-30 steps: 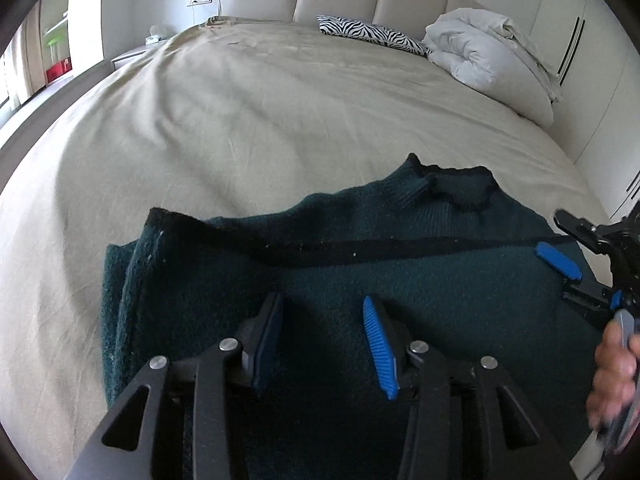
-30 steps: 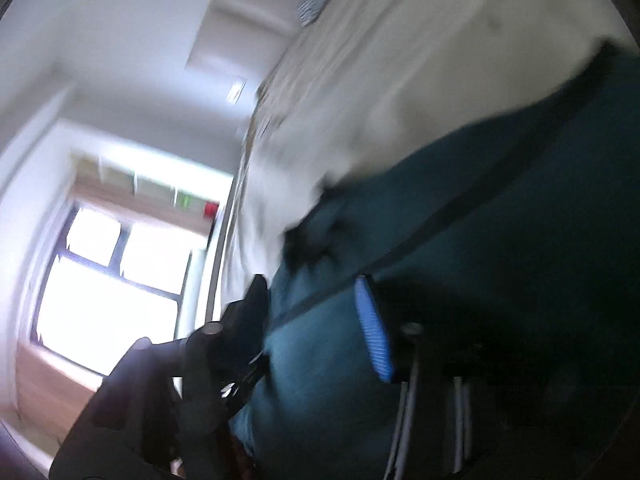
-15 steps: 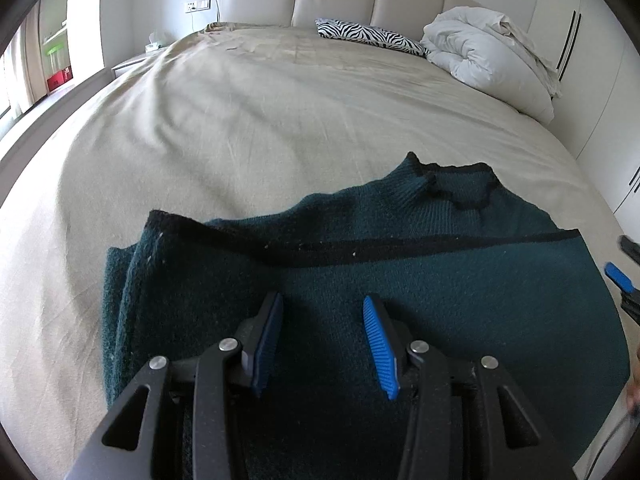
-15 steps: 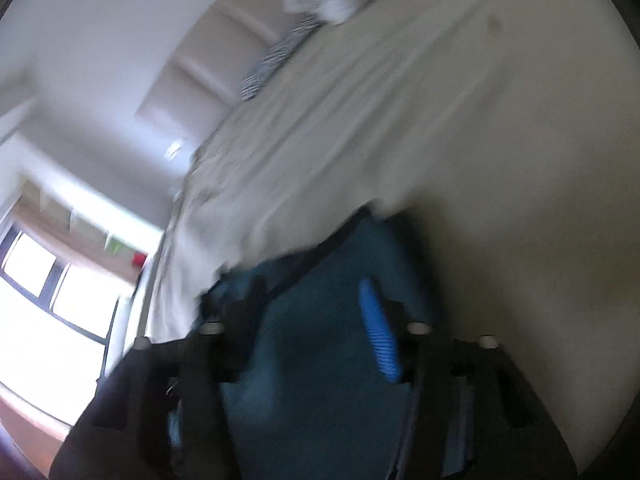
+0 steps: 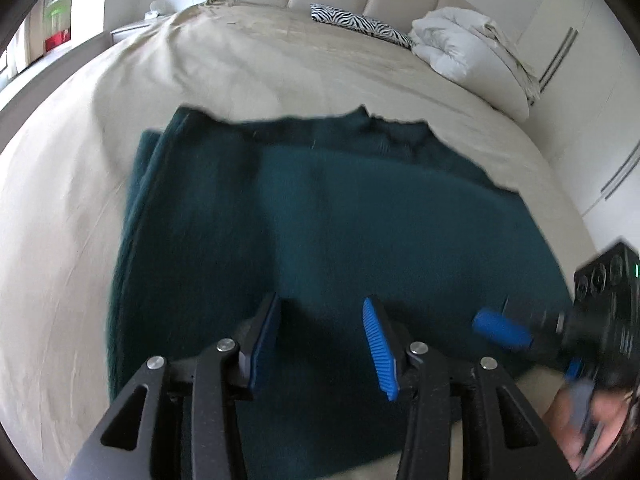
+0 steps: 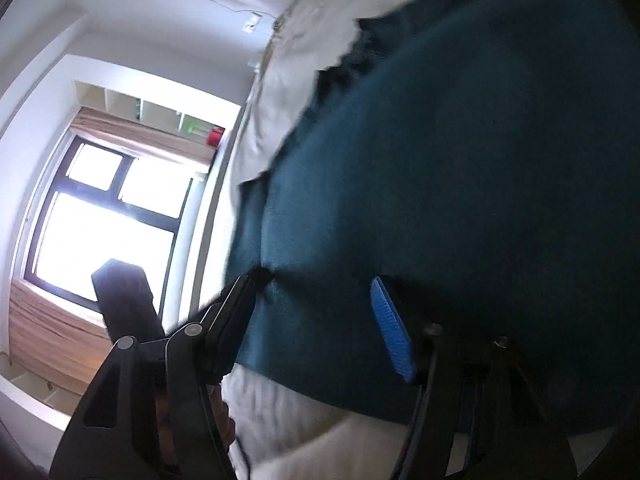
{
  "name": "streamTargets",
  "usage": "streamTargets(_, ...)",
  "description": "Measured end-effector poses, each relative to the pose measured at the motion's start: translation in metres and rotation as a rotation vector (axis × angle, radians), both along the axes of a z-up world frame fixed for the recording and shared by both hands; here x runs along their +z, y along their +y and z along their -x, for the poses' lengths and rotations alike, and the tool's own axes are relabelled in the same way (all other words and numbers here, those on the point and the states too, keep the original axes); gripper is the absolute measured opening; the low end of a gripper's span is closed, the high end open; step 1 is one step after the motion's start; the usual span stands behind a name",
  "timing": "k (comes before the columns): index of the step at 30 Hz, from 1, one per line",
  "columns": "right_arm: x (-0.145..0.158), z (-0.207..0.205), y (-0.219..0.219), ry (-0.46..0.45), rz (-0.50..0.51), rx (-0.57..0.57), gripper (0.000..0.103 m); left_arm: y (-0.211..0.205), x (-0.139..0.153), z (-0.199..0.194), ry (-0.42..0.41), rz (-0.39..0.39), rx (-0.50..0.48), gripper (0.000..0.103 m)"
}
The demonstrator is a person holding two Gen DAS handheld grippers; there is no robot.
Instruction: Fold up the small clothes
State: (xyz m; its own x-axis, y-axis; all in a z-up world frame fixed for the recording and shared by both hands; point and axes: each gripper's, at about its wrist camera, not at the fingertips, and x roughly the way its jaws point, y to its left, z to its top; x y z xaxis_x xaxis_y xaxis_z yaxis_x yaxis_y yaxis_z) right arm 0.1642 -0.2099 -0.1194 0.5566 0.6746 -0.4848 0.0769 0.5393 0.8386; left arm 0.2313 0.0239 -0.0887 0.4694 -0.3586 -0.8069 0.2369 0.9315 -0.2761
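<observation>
Sweater: the dark green sweater (image 5: 340, 240) lies flat on the bed (image 5: 248, 72), already doubled over along its left side, collar toward the headboard, its near hem just under my two tools.
Left gripper: my left gripper (image 5: 320, 340) hangs over the near part of the knit, jaws spread, nothing pinched between them.
Right gripper: my right gripper (image 6: 316, 312) sits low over the near right edge, jaws closing at this moment; knit lies in the gap, but I judge the pads are not pressing on it yet.
Step in hand: I judge I am about to take the near hem at two points for the next fold.
Risk, layers: the knit is thick and stacked, so a shallow bite may catch only the top layer and pull the earlier fold apart.
Risk, sheet: a bite too deep may pinch the bedsheet (image 6: 280, 412) with the hem and drag it up.
Risk, skew: if one side grips before the other, the hem may lift crooked and the fold land slanted.
Risk, view: both pictures are smeared, so I may misjudge the edge.
</observation>
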Motion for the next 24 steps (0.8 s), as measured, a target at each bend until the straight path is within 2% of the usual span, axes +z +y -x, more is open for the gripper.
streamTargets(3, -0.003, 0.018, -0.029, -0.008, -0.03, -0.089, 0.051, 0.019, -0.001, 0.01, 0.019, 0.047, 0.014, 0.044)
streamTargets(5, -0.003, 0.034, -0.062, -0.004, -0.009, -0.19, 0.051, 0.034, -0.003, 0.011, 0.027, 0.078, 0.033, 0.029)
streamTargets(8, -0.003, 0.058, -0.103, -0.009, -0.029, -0.31, 0.05, 0.059, -0.007, 0.013, 0.043, 0.115, 0.074, 0.012)
streamTargets(11, 0.002, 0.087, -0.135, -0.015, 0.033, -0.446, 0.052, 0.077, -0.008, 0.018, 0.059, 0.154, 0.098, 0.009)
streamTargets(13, 0.003, 0.106, -0.152, 0.009, 0.059, -0.525, 0.053, 0.083, -0.006, 0.023, 0.052, 0.152, 0.104, 0.01)
streamTargets(17, 0.012, 0.141, -0.171, 0.021, 0.078, -0.603, 0.055, 0.093, -0.001, 0.035, 0.043, 0.142, 0.134, 0.01)
streamTargets(19, 0.017, 0.152, -0.175, 0.017, 0.083, -0.617, 0.055, 0.095, 0.01, 0.042, 0.023, 0.106, 0.159, 0.015)
streamTargets(20, 0.021, 0.157, -0.174, 0.003, 0.071, -0.608, 0.055, 0.093, 0.019, 0.047, -0.008, 0.09, 0.159, 0.025)
streamTargets(21, 0.024, 0.154, -0.169, -0.002, 0.07, -0.603, 0.055, 0.09, 0.029, 0.051, -0.041, 0.078, 0.155, 0.028)
streamTargets(22, 0.028, 0.154, -0.165, -0.011, 0.064, -0.598, 0.055, 0.086, 0.036, 0.052, -0.063, 0.074, 0.149, 0.036)
streamTargets(24, 0.038, 0.152, -0.149, -0.057, 0.006, -0.562, 0.06, 0.07, 0.05, 0.049, -0.094, 0.089, 0.105, 0.049)
